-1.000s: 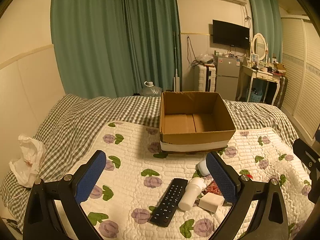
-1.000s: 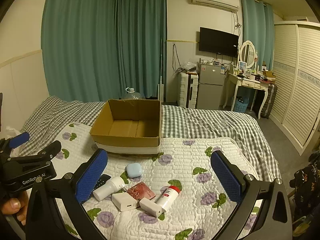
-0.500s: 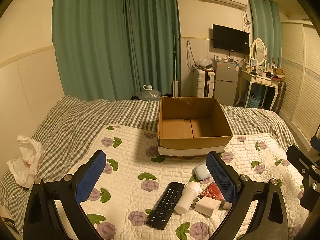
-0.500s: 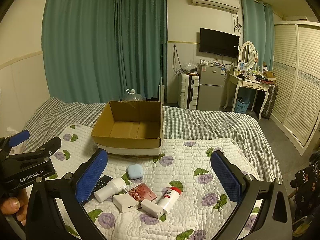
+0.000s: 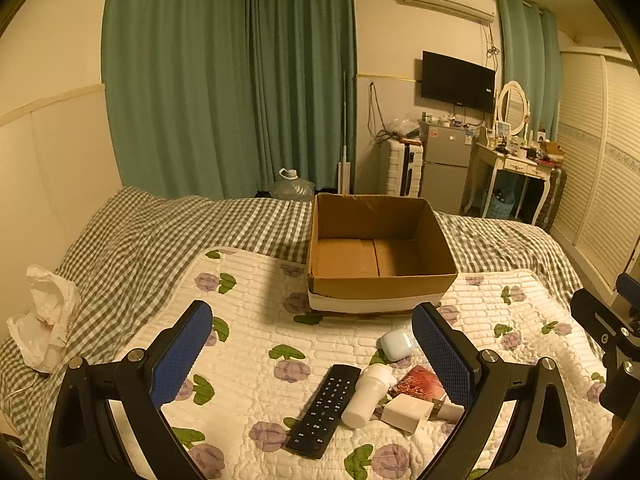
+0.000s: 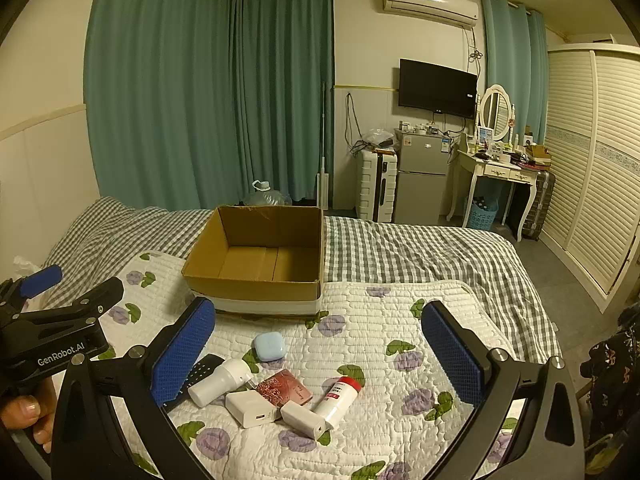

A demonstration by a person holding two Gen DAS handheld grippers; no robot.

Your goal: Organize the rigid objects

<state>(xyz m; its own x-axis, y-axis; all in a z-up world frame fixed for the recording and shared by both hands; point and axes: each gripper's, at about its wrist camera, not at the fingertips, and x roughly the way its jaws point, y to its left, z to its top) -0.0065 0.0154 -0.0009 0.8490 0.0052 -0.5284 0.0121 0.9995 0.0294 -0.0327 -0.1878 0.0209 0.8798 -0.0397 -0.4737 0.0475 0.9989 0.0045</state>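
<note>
An empty cardboard box (image 5: 380, 256) (image 6: 260, 260) stands on the bed behind a floral quilt (image 5: 256, 312). On the quilt lie a black remote (image 5: 325, 409), a white bottle (image 5: 366, 394) (image 6: 219, 380), a pale blue case (image 5: 395, 344) (image 6: 270, 346), a red patterned card (image 6: 284, 389), two white chargers (image 6: 251, 407) (image 6: 301, 421) and a red-capped bottle (image 6: 339, 400). My left gripper (image 5: 312, 344) is open and empty above the remote. My right gripper (image 6: 316, 344) is open and empty above the pile. The remote is mostly hidden in the right wrist view.
A white plastic bag (image 5: 44, 320) lies at the bed's left edge. Beyond the bed stand green curtains, a water jug (image 5: 290, 188), a suitcase (image 6: 376, 184), a small fridge (image 6: 422, 176) and a dressing table (image 6: 504, 172). The left gripper's body (image 6: 52, 332) shows at the right wrist view's left.
Both grippers have drawn back and risen slightly; the box and objects sit lower and farther in the views. The jaws stay open. Nothing on the quilt has moved.
</note>
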